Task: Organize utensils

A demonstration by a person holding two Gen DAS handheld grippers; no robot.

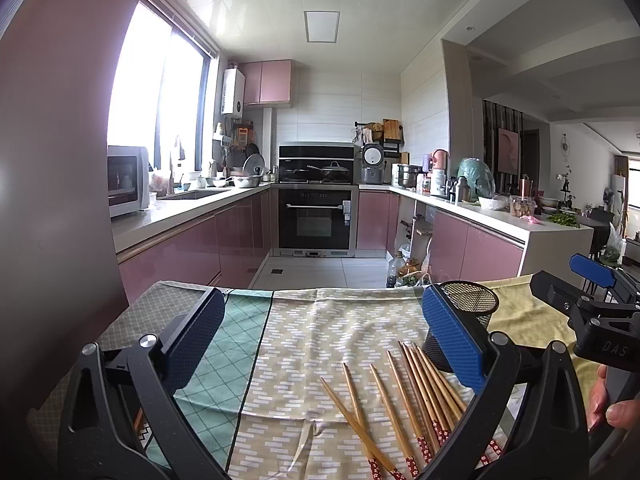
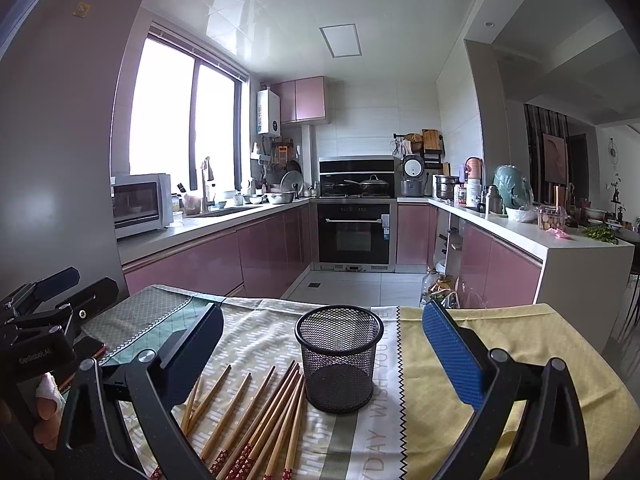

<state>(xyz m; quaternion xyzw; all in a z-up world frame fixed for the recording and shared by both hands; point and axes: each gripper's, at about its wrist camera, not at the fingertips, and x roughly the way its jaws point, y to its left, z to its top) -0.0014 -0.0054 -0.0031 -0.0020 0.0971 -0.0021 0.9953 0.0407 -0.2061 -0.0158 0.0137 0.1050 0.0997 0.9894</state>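
From the left wrist view, the left tool (image 1: 320, 344) is seen with its jaws spread wide and nothing held between them. The chopsticks (image 1: 404, 400) lie loose and fanned on the cloth-covered tabletop (image 1: 320, 320), low and to the right of the gap between the jaws, their tips close to the right pad. The mesh cup (image 1: 468, 320) stands behind that pad, partly hidden, toward the far right of the tabletop. A risk is judged here: several sticks lie touching, so more than one could be pinched at once, or a crossed stick could be flicked aside; the cloth could also be caught by a low grasp.

From the right wrist view, the right tool (image 2: 322, 350) is likewise released and empty. The mesh cup (image 2: 339, 358) stands upright between its fingers, near the middle of the tabletop, with the chopsticks (image 2: 264, 416) just beside it on the left, toward the near edge. The light cup could be tipped if struck by a finger or by an angled stick.
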